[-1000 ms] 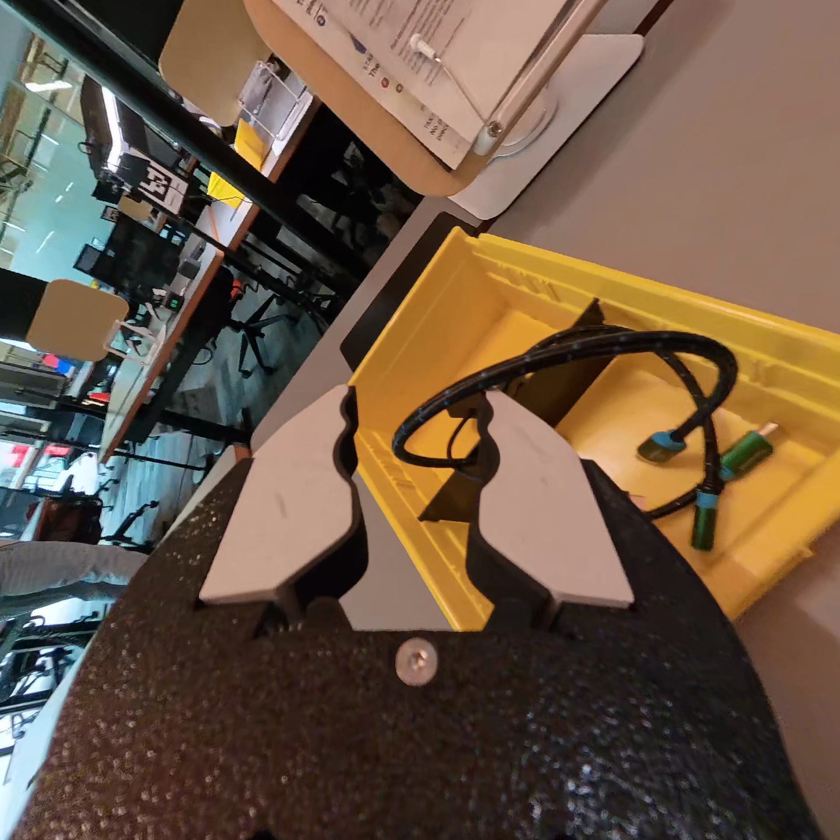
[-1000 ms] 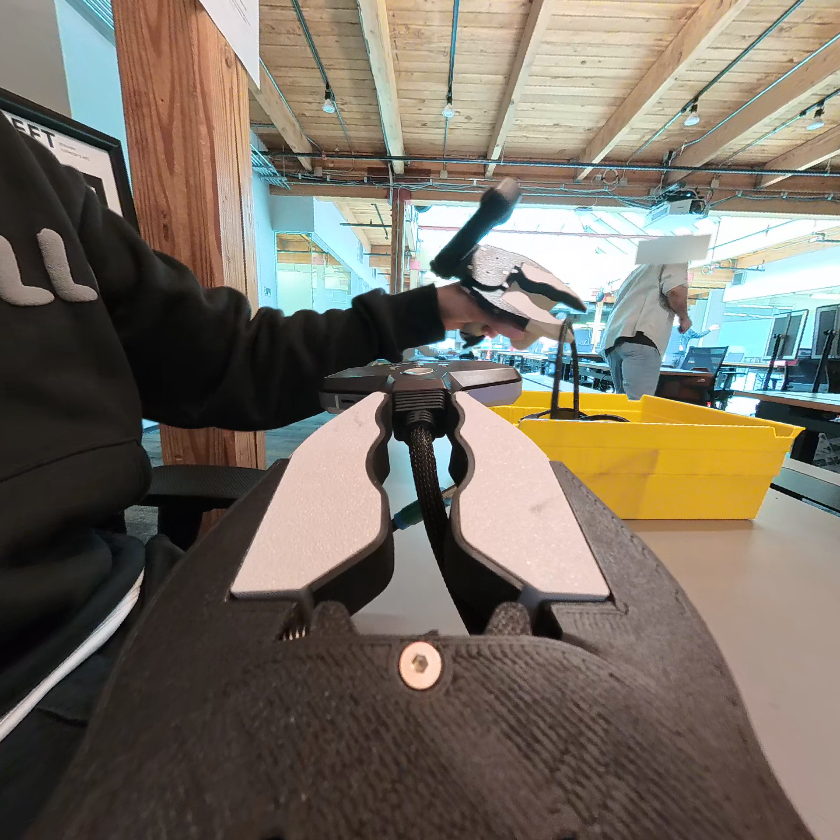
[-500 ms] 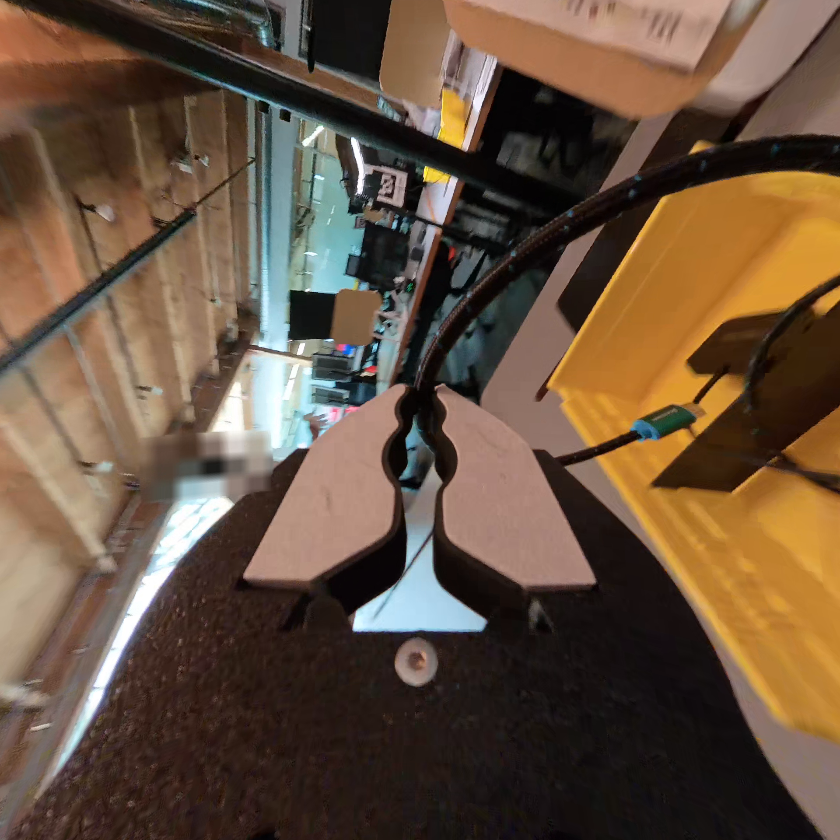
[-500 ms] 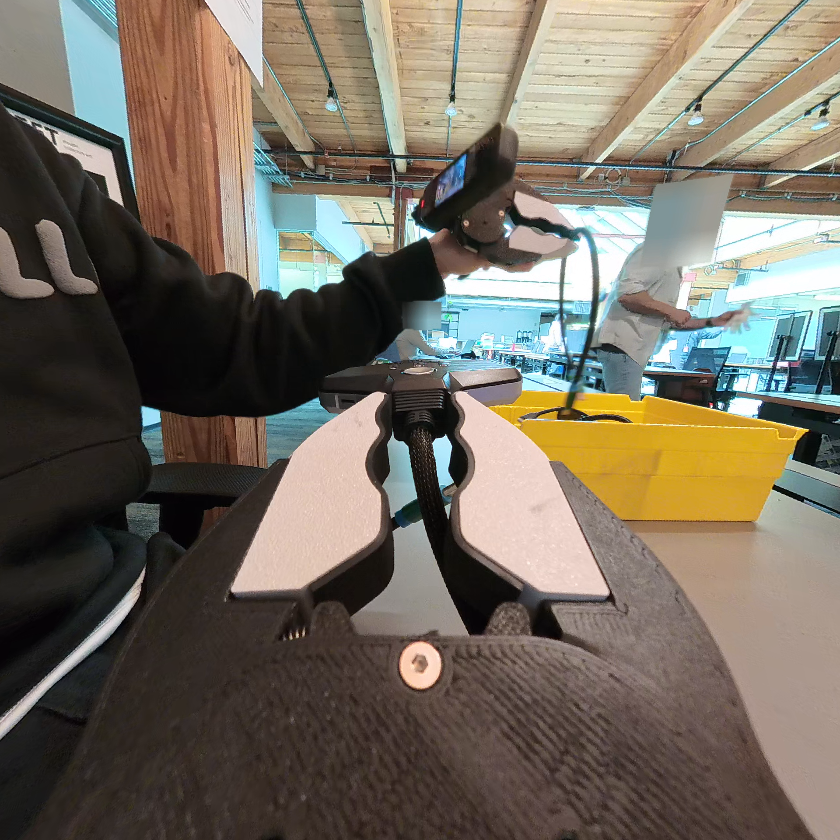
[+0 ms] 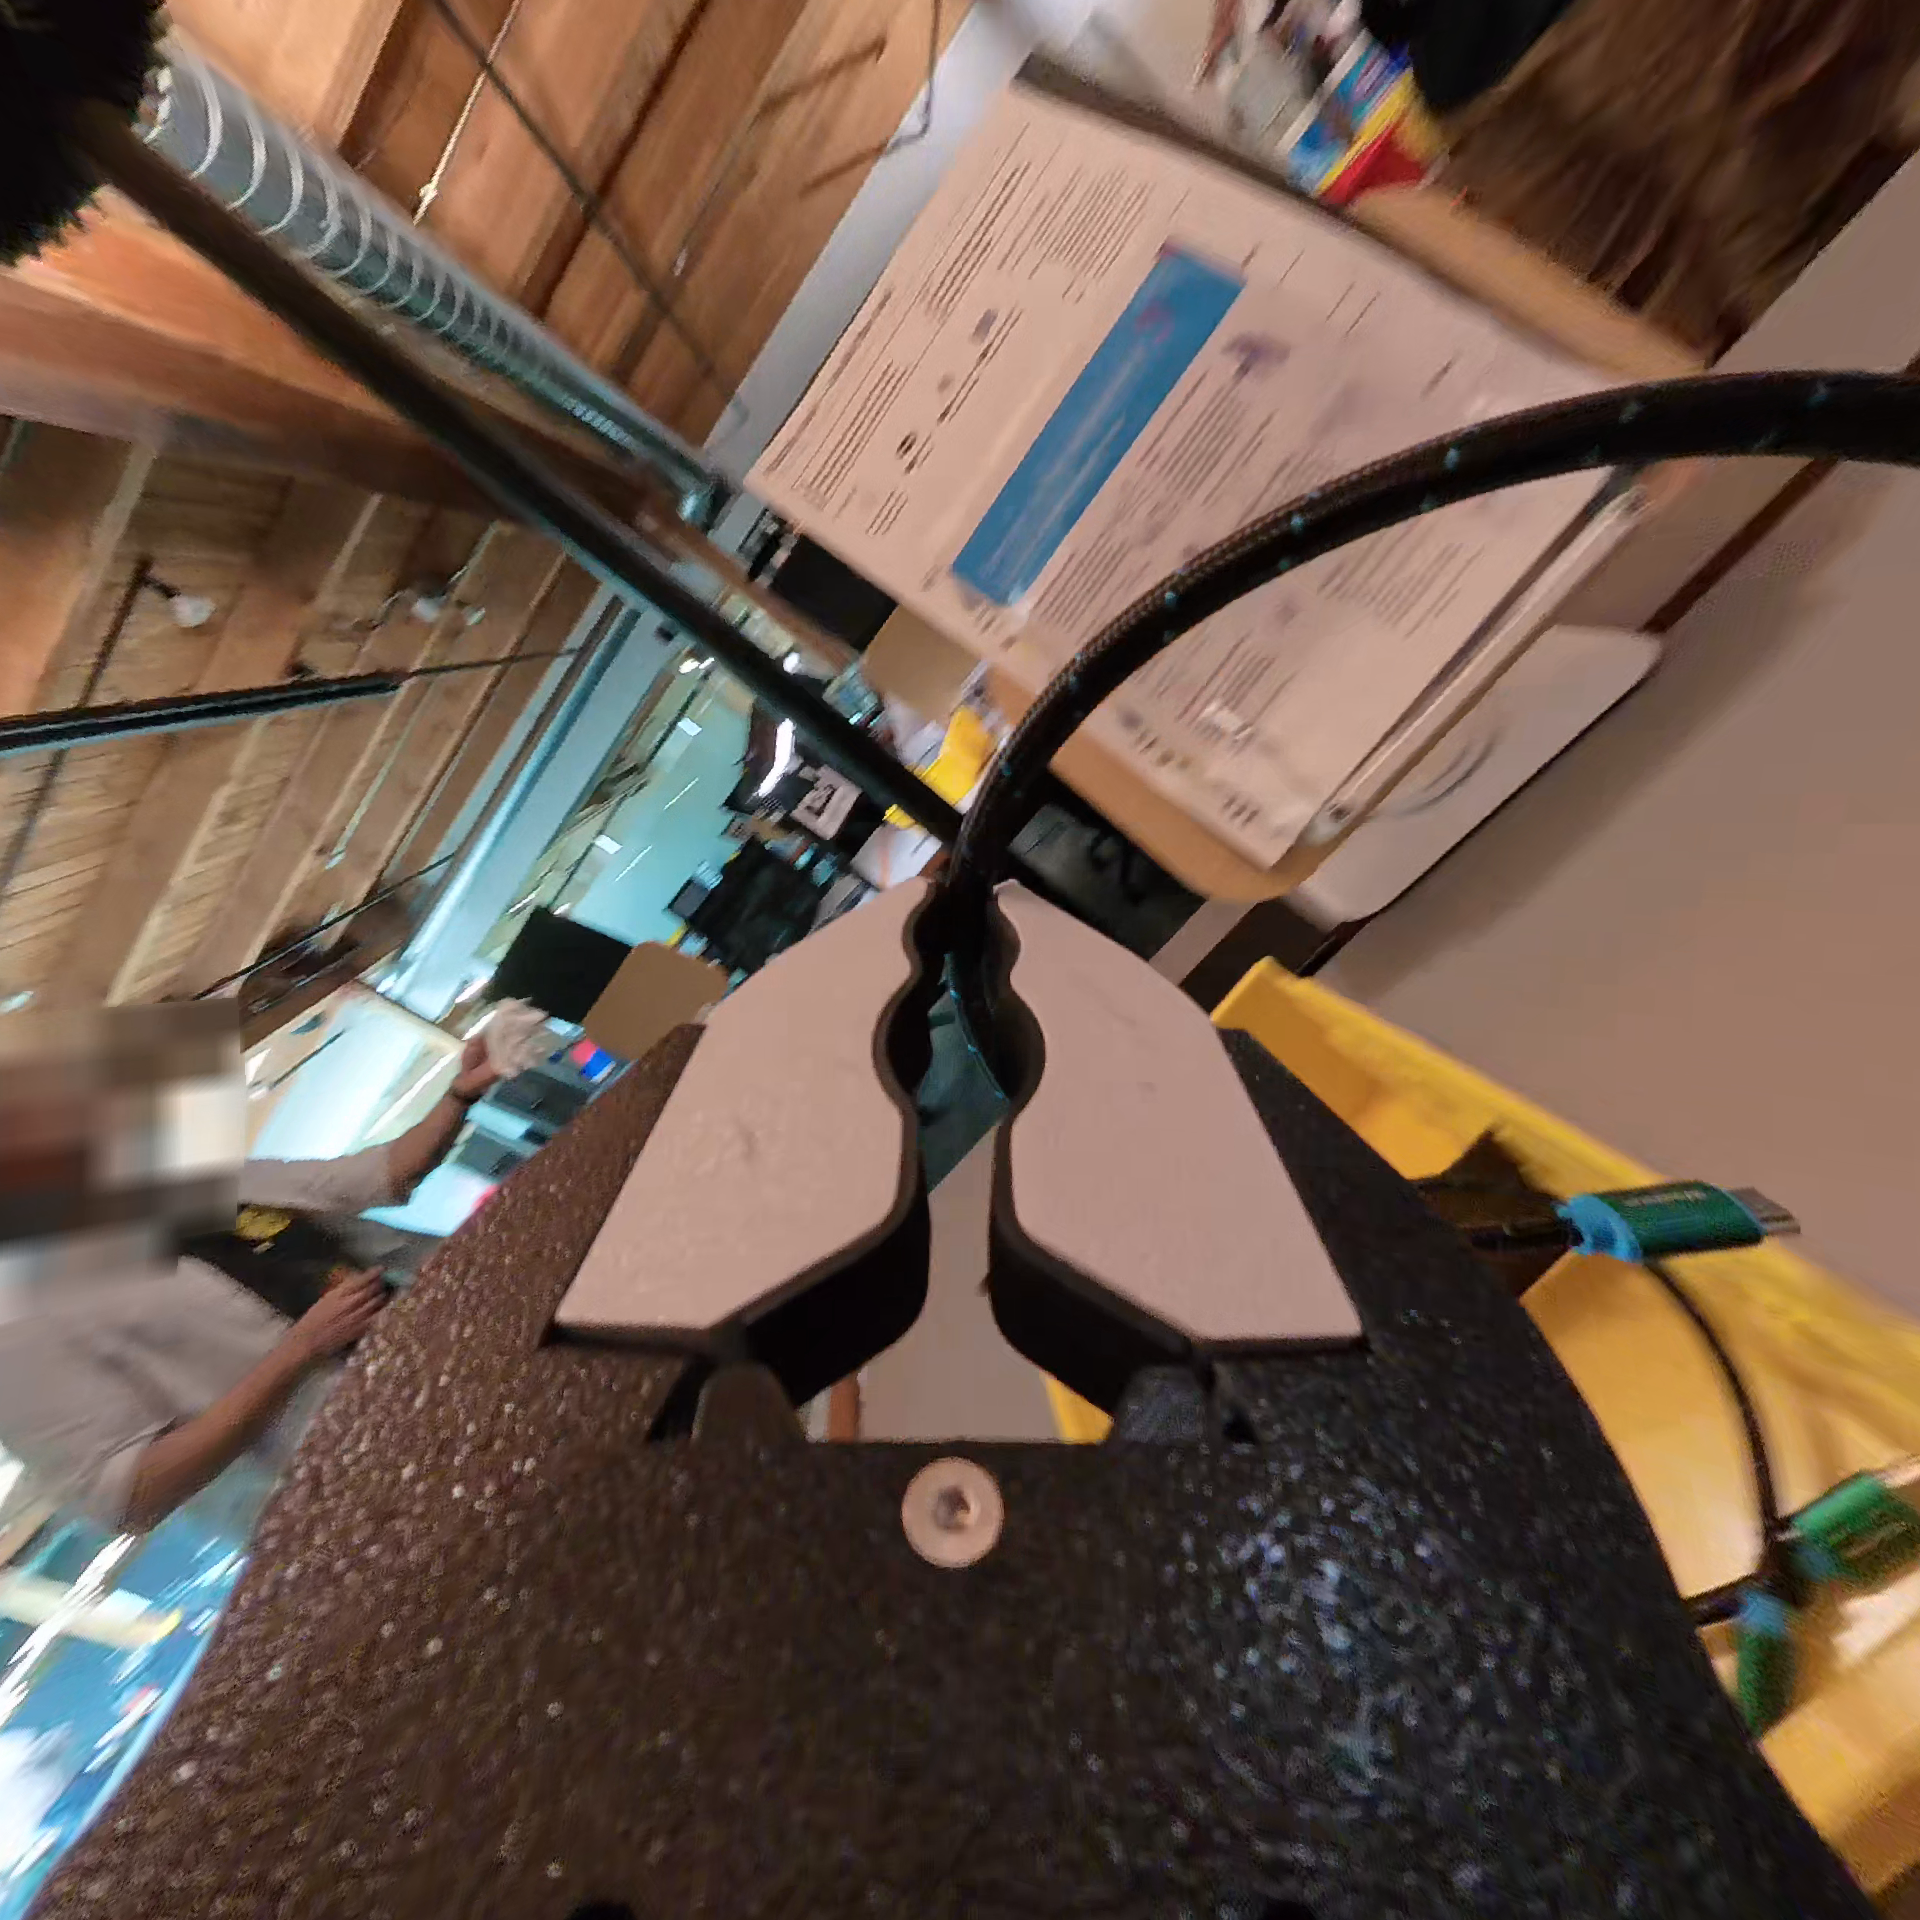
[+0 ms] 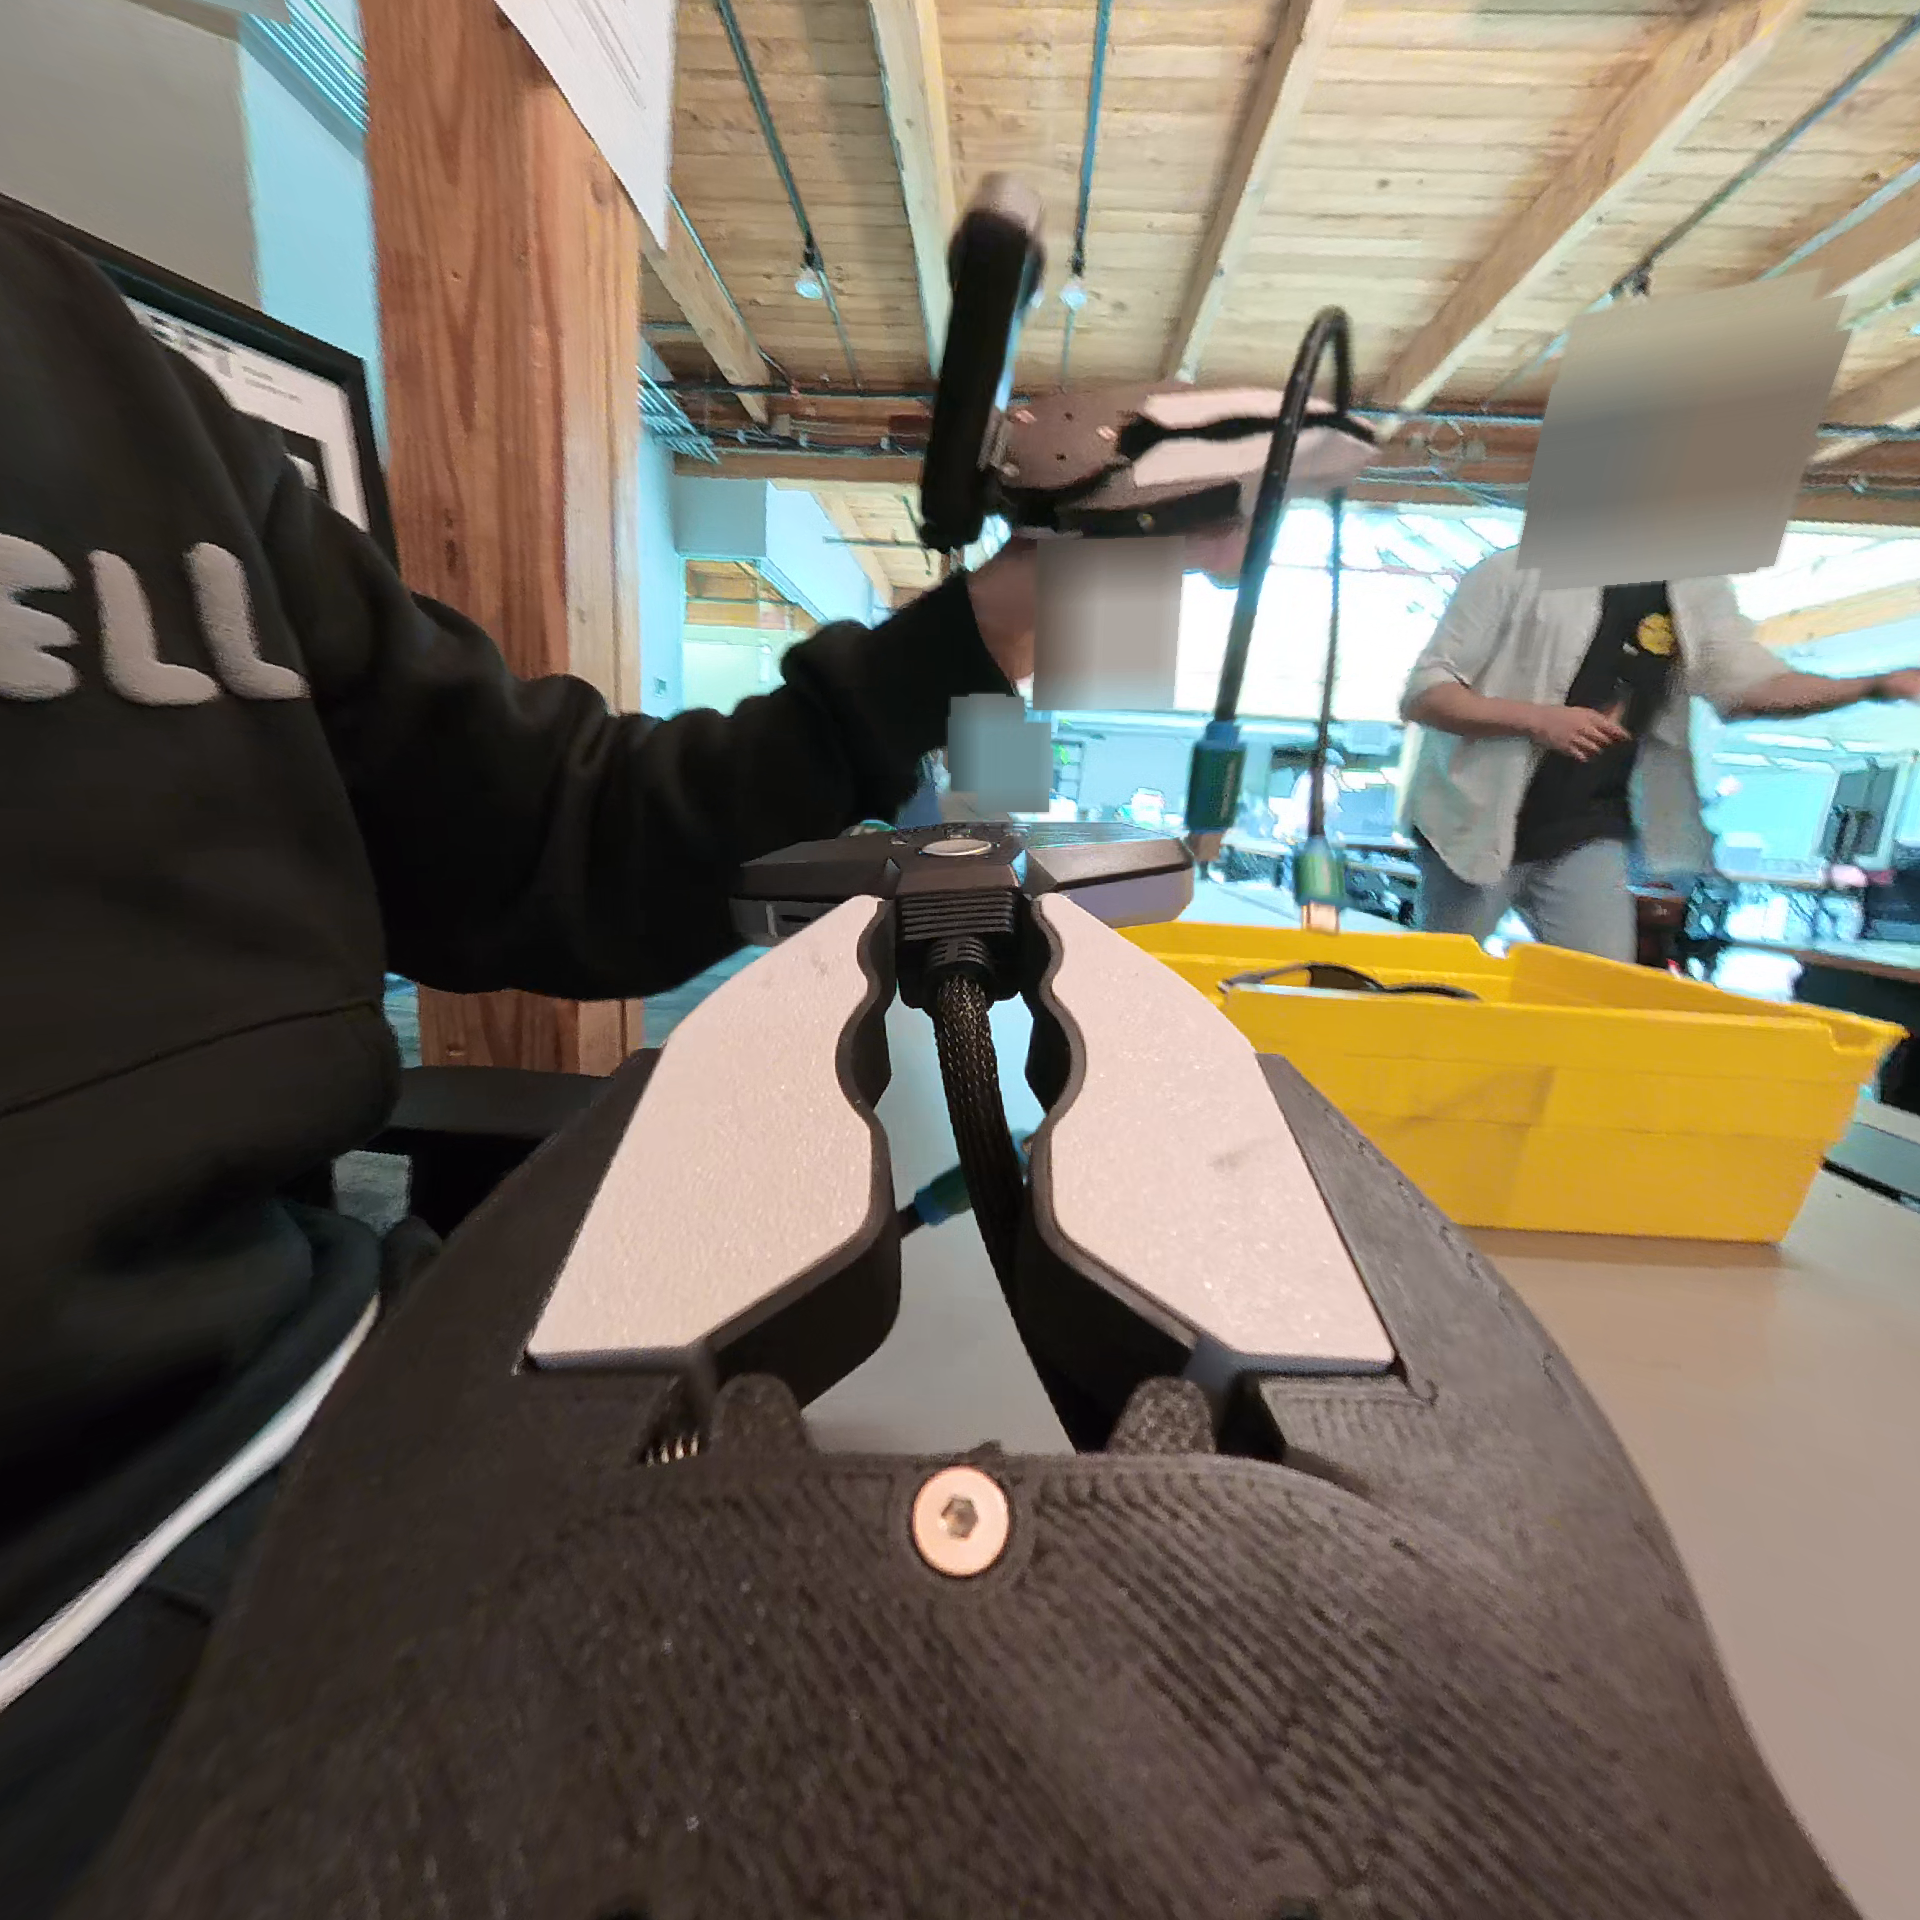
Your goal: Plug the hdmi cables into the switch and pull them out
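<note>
Left claw [image 5: 961, 914] is raised high above the yellow bin [image 6: 1621, 1101], its tips pinched on a black braided cable [image 5: 1299, 520] partway along its length, not at a plug. In the right wrist view the same claw [image 6: 1320, 442] shows with the cable draped over it, both ends hanging: a green plug [image 6: 1214, 774] on the nearer strand and a second plug [image 6: 1317, 883] lower, just above the bin's near rim. Inside the bin, more green plugs [image 5: 1662, 1228] and thin leads lie against a dark divider. The left view is blurred, so finer detail there cannot be told.

Right claw [image 6: 956, 935] sits low over the tabletop, its pads [image 6: 727, 1143] closed around the strain relief of another braided cable [image 6: 977, 1101] whose connector meets the switch [image 6: 966, 868]; how deep it is seated cannot be told. The switch is a flat dark box near the tabletop's left edge, just left of the bin.

Step in hand, as I judge it: fetching a further cable for plugging, with one cable already at the switch and held steady. The task looks early to midway.

The next move likely calls for getting hold of the plug body itself, since the present mid-cable pinch leaves the plug swinging free. Then the plug must be turned flat and lined up with an open port, while the right claw braces the switch against sliding.
</note>
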`<state>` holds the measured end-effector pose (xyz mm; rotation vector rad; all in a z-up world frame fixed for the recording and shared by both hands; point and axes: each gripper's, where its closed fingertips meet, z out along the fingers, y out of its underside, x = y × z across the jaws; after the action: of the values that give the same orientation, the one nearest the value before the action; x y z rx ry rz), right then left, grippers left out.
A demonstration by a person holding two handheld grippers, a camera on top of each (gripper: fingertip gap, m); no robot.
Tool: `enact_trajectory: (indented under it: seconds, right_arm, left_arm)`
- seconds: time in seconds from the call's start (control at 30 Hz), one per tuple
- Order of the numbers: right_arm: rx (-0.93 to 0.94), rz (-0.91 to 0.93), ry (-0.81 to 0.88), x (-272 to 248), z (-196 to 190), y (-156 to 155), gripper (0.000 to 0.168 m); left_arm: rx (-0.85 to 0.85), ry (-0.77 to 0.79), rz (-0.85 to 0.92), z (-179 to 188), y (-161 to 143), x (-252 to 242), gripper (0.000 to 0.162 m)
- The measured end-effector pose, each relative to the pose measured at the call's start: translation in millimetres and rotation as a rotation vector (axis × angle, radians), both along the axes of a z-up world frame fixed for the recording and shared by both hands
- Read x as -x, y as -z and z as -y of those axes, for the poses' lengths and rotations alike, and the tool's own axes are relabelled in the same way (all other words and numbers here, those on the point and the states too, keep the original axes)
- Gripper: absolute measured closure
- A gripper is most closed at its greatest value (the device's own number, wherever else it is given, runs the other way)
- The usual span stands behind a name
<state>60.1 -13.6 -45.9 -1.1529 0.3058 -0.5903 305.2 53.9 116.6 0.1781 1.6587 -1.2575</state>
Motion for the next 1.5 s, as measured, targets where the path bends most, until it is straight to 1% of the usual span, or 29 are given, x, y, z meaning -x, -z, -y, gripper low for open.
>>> enact_trajectory:
  seconds: [0.13,0.3,0.37,0.43,0.5,0.57,0.63,0.7,0.83,0.9,0.93,1.0,1.03,1.07,1.1,1.17,1.23,1.3,1.37,1.43,1.5]
  right_arm:
    - [-0.002,0.03,-0.054,12.2,-3.0,-2.8,0.145]
    - [0.024,0.043,-0.051,18.7,-4.0,-1.6,0.145]
    - [0.017,0.054,-0.035,24.9,4.3,-4.0,0.145]
    - [0.002,0.066,-0.002,33.2,17.1,-6.6,0.145]
    - [-0.004,0.074,0.025,42.6,28.2,-8.3,0.145]
    - [-0.002,0.084,0.03,51.2,33.0,-8.9,0.145]
    - [0.009,0.083,0.013,57.3,32.8,-8.0,0.145]
    - [0.021,0.077,-0.008,60.6,31.1,-6.6,0.145]
    - [0.042,0.064,-0.033,62.6,28.1,-3.8,0.145]
    - [0.053,0.071,-0.041,66.3,28.6,-3.5,0.145]
    - [0.052,0.073,-0.044,68.6,30.6,-4.1,0.145]
    - [0.046,0.075,-0.049,73.8,36.5,-5.2,0.146]
    - [0.041,0.077,-0.054,76.8,39.2,-5.8,0.146]
    - [0.039,0.077,-0.061,79.7,41.1,-6.1,0.145]
    - [0.042,0.076,-0.067,82.2,42.1,-5.8,0.145]
    - [0.044,0.071,-0.06,84.4,43.6,-5.1,0.145]
    - [0.052,0.067,-0.052,86.3,42.6,-3.7,0.146]
    - [0.062,0.057,-0.046,89.7,40.6,-1.4,0.145]
    - [0.062,0.058,-0.054,94.4,38.6,2.2,0.145]
    - [0.069,0.052,-0.058,94.1,39.0,2.7,0.145]
    - [0.064,0.057,-0.053,93.3,41.6,1.5,0.146]
  left_arm:
    - [-0.019,0.104,-0.038,44.6,16.6,29.7,0.156]
    - [0.004,0.114,0.002,94.7,27.1,52.3,0.156]
    - [-0.007,0.169,0.038,108.1,38.0,65.9,0.155]
    - [-0.021,0.259,0.095,112.1,55.2,82.1,0.155]
    - [-0.044,0.33,0.123,106.0,80.0,94.0,0.155]
    - [-0.064,0.396,0.1,92.9,108.2,105.9,0.155]
    - [-0.108,0.418,0.068,75.2,138.6,115.9,0.155]
    - [-0.143,0.379,0.03,53.0,164.2,117.1,0.156]
    - [-0.211,0.298,-0.161,8.1,217.8,120.4,0.155]
    - [-0.29,0.28,-0.232,-10.7,246.7,127.6,0.153]
    - [-0.35,0.281,-0.267,-19.3,262.3,131.9,0.15]
    - [-0.453,0.246,-0.334,-35.2,287.4,133.8,0.135]
    - [-0.46,0.218,-0.361,-40.6,291.6,131.8,0.141]
    - [-0.463,0.202,-0.388,-45.5,292.2,130.5,0.143]
    - [-0.475,0.202,-0.425,-50.3,292.5,131.0,0.137]
    - [-0.498,0.235,-0.544,-58.5,292.5,136.9,0.12]
    - [-0.447,0.23,-0.633,-60.4,282.2,135.7,0.116]
    - [-0.351,0.255,-0.691,-50.2,263.8,138.4,0.117]
    - [-0.3,0.292,-0.684,-30.1,247.9,146.8,0.12]
    - [-0.369,0.291,-0.593,-7.6,244.9,152.6,0.121]
    - [-0.453,0.294,-0.517,17.9,248.4,157.2,0.121]
